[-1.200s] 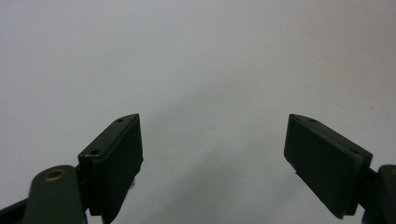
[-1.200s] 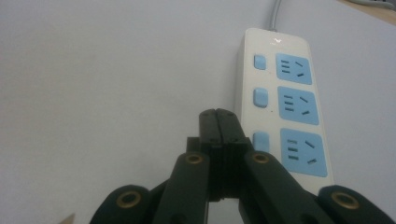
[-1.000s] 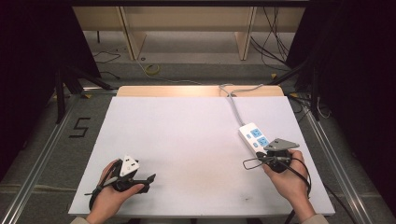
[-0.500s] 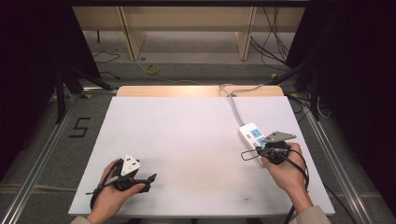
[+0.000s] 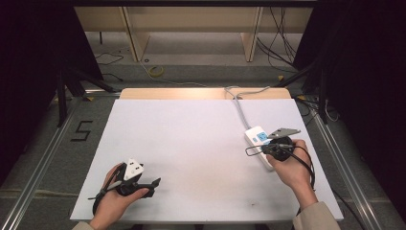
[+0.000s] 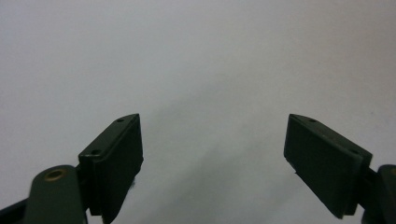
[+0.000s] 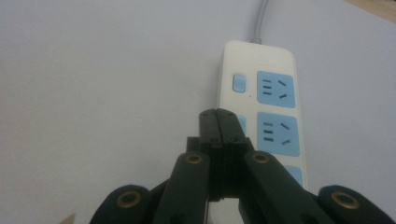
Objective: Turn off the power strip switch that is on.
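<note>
Grey floor (image 5: 43,158); wooden shelving (image 5: 191,19)

High cam sits above my side, looking forward and down over the whole table (image 5: 201,143). My left gripper cam stares close at bare tabletop; my right one hovers close over the power strip (image 7: 266,98), which the high view shares.

Power strip (image 5: 259,142) on white table (image 5: 191,143)
</note>
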